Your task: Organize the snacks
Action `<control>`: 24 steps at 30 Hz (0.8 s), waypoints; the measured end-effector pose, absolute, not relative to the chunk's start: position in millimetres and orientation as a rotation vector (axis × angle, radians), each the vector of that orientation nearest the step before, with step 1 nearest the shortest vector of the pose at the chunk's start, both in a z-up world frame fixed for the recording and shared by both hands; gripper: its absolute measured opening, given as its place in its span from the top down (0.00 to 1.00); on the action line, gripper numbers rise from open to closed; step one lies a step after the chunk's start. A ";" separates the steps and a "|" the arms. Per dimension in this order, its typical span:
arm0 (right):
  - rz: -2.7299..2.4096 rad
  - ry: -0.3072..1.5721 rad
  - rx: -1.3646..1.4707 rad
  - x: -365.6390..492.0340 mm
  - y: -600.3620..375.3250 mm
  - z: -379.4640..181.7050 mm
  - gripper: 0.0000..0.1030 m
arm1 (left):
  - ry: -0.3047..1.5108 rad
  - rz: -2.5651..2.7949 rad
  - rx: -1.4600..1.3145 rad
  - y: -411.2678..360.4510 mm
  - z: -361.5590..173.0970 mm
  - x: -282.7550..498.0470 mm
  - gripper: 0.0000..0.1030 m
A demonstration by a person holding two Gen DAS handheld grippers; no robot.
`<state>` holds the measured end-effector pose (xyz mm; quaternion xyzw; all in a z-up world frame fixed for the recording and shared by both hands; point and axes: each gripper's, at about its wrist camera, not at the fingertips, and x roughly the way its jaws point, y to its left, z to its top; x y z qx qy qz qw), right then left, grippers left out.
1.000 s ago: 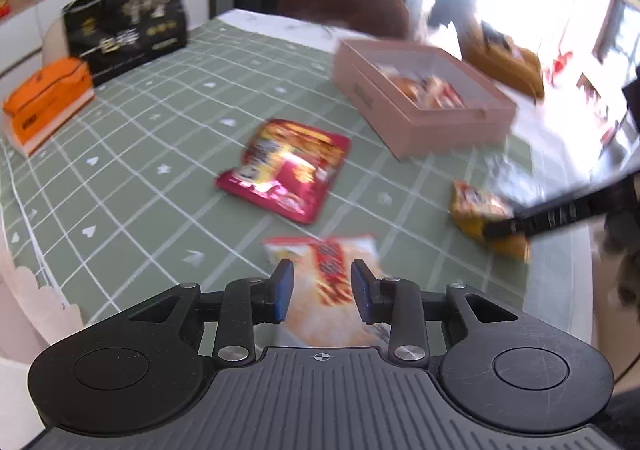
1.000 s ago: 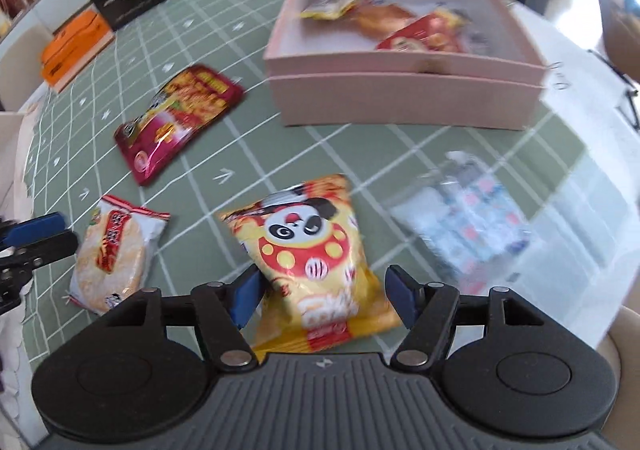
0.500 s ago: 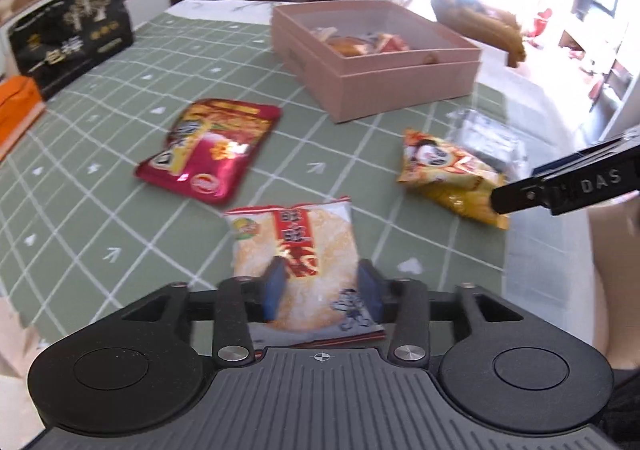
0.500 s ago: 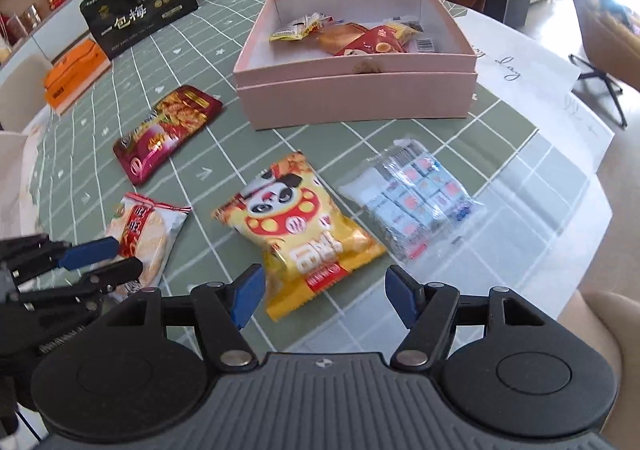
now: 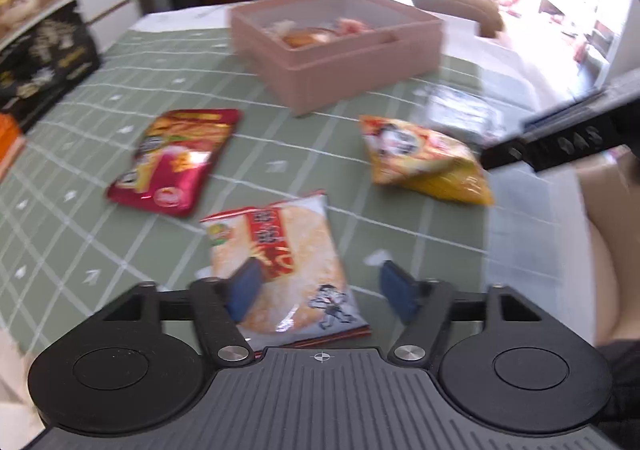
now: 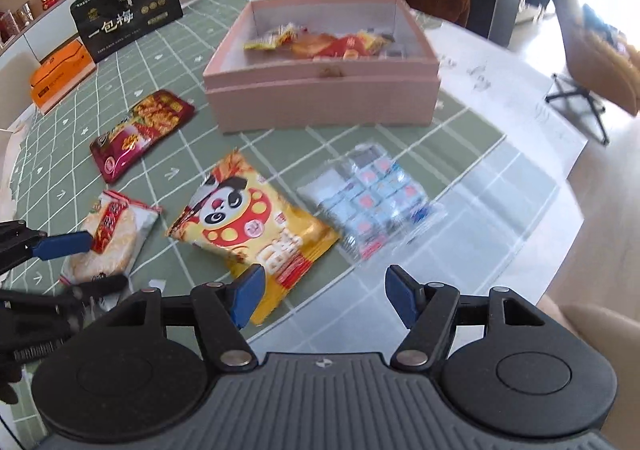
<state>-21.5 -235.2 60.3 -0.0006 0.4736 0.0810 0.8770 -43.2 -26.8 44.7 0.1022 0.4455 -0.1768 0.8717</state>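
L gripper (image 5: 320,292) w/ fingers spread wide, nothing clamped. Rice cracker pack (image 5: 276,262) lies flat on the green grid cloth (image 5: 72,217) btwn them, but off-centre: its near left part sits under/against the left finger (image 5: 244,290), while the right finger (image 5: 396,290) stands apart from the pack's right edge, bare cloth in the gap. Contact w/ left finger can't be confirmed. Pack's near end reaches back toward the gripper body; far end pokes out past the fingertips.

Ahead-left of the L fingers: red snack bag (image 5: 176,157), flat, apart from the cracker pack. Ahead-right: yellow panda bag (image 5: 420,157), w/ the R gripper's black finger just beside its far right side in this view. Straight ahead & further off: pink box (image 5: 352,61), open, w/ several snacks inside.

R gripper (image 6: 324,298) also w/ fingers wide apart, holding nothing. Yellow panda bag (image 6: 248,230) lies ahead-left; its near corner reaches the left fingertip (image 6: 246,296), most of the bag beyond & left of the gap. Clear pack of small blue/red sweets (image 6: 372,201) sits ahead, roughly centre-right of the gap, past the tips, just beside the panda bag. Pink box (image 6: 320,105) well ahead. Rice cracker pack (image 6: 112,238) far left, w/ the L gripper's blue finger across it.
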 end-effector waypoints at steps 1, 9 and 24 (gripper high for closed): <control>0.165 0.979 -0.007 -20.8 -236.2 62.0 0.35 | 0.928 -0.374 0.181 -24.3 46.7 -43.0 0.27; 0.141 0.980 0.051 -15.1 -252.4 59.2 0.35 | 0.952 -0.227 0.019 4.7 48.0 -29.2 0.33; 0.287 0.899 -0.056 -15.9 -212.6 77.7 0.27 | 0.968 -0.232 -0.084 1.0 34.5 -15.3 0.31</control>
